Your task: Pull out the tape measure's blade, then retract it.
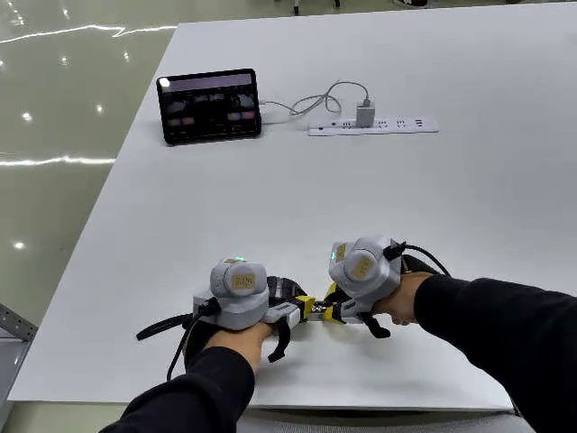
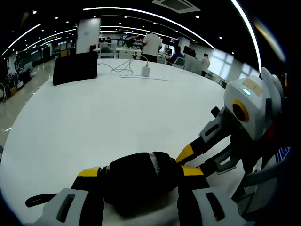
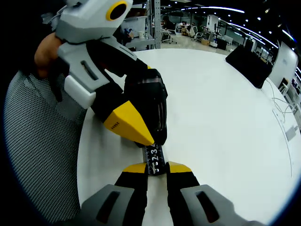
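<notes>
Left claw (image 2: 141, 171) clamps the tape measure (image 2: 136, 184); right claw (image 3: 156, 168), nearly closed, seemingly pinches its short blade (image 3: 153, 157).

1. The left gripper (image 1: 290, 313) is low and near, its jaws pointing right and closed around the tape measure (image 2: 136, 181).
2. The right gripper (image 1: 335, 313) faces it, its jaws pointing left and pinched on the blade (image 3: 154, 160).
3. The two sets of jaw tips are just apart.
4. The left arm (image 1: 194, 397) and right arm (image 1: 491, 311), both in dark sleeves, reach in from the near side.
</notes>
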A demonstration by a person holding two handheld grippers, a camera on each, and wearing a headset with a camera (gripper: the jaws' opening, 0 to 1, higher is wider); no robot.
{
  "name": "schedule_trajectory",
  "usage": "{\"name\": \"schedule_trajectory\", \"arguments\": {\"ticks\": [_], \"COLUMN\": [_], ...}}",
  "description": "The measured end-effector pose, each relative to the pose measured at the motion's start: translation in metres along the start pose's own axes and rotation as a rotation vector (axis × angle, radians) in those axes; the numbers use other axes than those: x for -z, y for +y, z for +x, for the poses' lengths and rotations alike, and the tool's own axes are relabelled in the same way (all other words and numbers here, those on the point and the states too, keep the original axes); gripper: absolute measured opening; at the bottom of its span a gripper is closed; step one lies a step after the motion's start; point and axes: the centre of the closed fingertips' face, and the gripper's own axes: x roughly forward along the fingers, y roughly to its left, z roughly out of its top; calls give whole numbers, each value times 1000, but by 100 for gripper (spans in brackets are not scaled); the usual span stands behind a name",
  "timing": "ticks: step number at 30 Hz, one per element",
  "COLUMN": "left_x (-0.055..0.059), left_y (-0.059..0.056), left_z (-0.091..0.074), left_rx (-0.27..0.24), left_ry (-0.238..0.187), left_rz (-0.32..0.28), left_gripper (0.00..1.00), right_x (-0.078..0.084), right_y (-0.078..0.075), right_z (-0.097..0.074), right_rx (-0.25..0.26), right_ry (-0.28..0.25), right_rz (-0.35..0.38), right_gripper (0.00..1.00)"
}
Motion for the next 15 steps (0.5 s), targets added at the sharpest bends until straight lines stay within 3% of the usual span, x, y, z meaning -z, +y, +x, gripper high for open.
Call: {"name": "schedule_trajectory", "arguments": {"ticks": [5, 15], "left_x": [1, 0], "left_y": [-2, 0], "left_z": [1, 0], "left_rx": [-8, -3], "left_ry": [-1, -9], "left_rz": [44, 12], "left_gripper": [59, 59], "right_x": [-6, -3], "right_y": [4, 2], "right_z": [4, -2], "right_rx": [3, 4], "right_ry": [-10, -11], "right_rz": [-7, -63], "right_gripper": [11, 12]}}
